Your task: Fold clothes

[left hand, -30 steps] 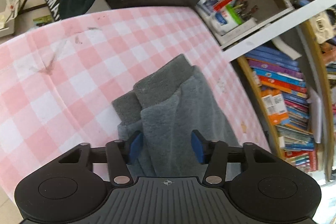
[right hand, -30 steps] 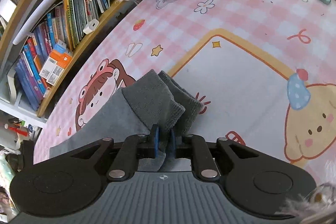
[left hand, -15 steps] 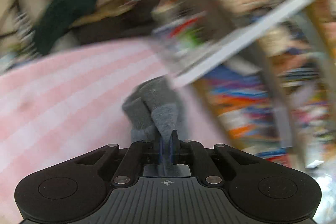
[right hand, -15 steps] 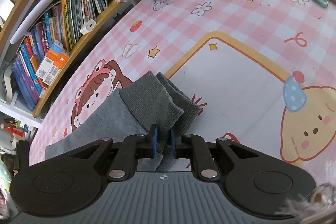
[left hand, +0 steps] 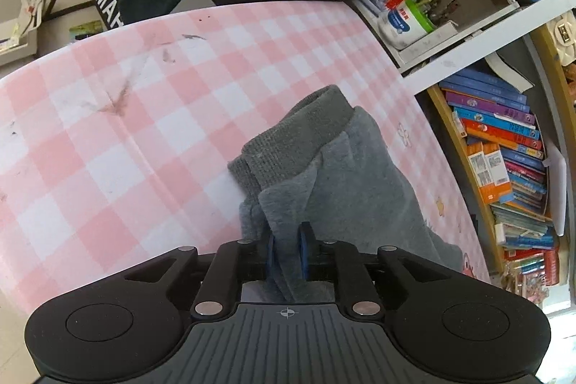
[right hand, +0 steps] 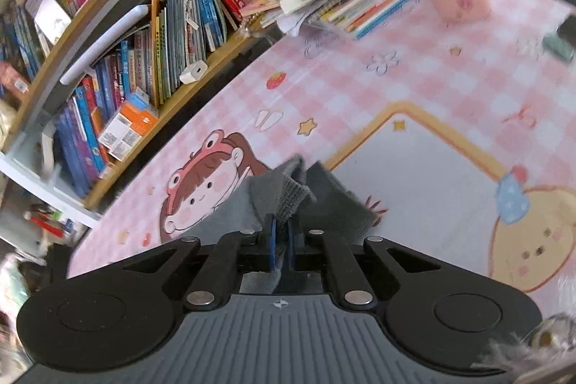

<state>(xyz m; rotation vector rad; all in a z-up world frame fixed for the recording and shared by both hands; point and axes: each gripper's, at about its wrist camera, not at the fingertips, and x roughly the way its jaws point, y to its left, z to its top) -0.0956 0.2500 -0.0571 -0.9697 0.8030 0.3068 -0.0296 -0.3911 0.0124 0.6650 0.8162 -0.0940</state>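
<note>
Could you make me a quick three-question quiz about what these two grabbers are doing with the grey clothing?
1. True or false: the left gripper is open and clear of the grey garment.
2. What is the right gripper clamped on? A) a book B) the grey garment C) the pink cup
3. Fill in: the garment lies on a pink checked ____.

Key:
1. False; its jaws are shut on a fold of the garment.
2. B
3. tablecloth
</note>
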